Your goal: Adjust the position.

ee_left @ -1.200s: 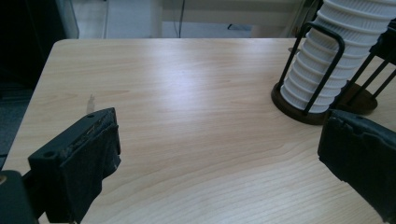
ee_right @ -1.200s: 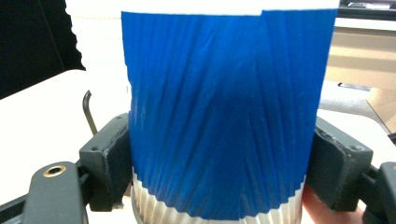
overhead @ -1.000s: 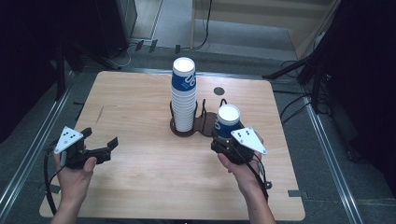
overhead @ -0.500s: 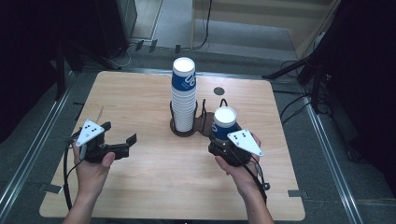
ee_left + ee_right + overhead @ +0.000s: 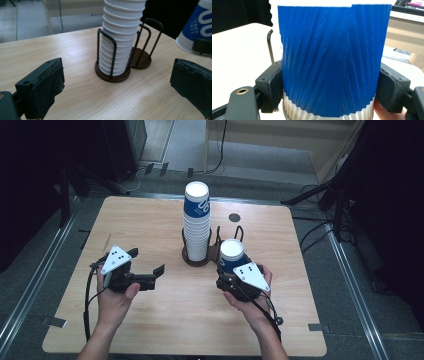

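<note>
A tall stack of white ribbed paper cups (image 5: 196, 220) with a blue-banded one on top stands in the left ring of a dark wire cup holder (image 5: 200, 259) at mid-table. My right gripper (image 5: 231, 272) is shut on a single blue-and-white cup (image 5: 232, 254), just in front of the holder's empty right ring (image 5: 141, 62). In the right gripper view both pads press the blue cup (image 5: 329, 62) on its sides. My left gripper (image 5: 146, 261) is open with nothing between its jaws, left of the holder. Its view looks at the stack (image 5: 120, 37), with the held cup (image 5: 197, 27) tilted at top right.
The wooden table (image 5: 150, 320) has bare room in front of and to the left of the holder. A small dark round mark (image 5: 234, 217) lies behind the holder. Metal rails and black stands flank the table on the floor.
My left gripper has moved right, from the table's left edge toward the holder, and risen a little. The right gripper with the blue cup has barely shifted.
</note>
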The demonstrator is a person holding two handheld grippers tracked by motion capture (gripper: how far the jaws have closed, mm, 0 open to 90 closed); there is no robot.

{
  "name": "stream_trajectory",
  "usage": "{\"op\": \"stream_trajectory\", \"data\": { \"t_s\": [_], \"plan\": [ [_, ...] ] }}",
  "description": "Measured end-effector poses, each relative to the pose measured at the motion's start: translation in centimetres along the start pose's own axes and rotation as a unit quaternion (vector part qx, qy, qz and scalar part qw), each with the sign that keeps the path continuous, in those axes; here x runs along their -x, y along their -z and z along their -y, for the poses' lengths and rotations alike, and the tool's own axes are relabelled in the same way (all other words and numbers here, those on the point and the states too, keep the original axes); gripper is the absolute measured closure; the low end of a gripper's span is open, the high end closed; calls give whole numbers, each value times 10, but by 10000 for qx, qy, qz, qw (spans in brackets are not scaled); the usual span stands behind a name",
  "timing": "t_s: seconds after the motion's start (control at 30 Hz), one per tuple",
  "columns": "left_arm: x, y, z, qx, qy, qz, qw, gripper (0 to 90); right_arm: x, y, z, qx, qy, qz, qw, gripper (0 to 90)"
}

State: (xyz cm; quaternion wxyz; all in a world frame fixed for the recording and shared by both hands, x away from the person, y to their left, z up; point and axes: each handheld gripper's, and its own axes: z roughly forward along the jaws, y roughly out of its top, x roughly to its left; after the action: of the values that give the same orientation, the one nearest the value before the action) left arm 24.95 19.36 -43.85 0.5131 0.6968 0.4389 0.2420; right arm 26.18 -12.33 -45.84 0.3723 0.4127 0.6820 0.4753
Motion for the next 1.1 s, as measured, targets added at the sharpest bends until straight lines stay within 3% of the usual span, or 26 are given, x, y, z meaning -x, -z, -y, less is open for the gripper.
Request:
{"op": "stream_trajectory", "data": {
  "t_s": [0.33,0.67,0.93,1.1],
  "plan": [
    [17,-6,-2,-45,-67,590,9982,0,-17,-4,12,-60,593,100,9982,201],
    [29,-6,-3,-75,-182,882,9959,0,-27,-1,15,40,1048,135,9944,201],
    [39,-9,-2,-170,-367,983,9943,47,-36,0,20,107,1478,170,9888,201],
    [44,-11,-1,-221,-401,1175,9920,47,-43,1,24,183,1859,128,9823,200]
  ]
}}
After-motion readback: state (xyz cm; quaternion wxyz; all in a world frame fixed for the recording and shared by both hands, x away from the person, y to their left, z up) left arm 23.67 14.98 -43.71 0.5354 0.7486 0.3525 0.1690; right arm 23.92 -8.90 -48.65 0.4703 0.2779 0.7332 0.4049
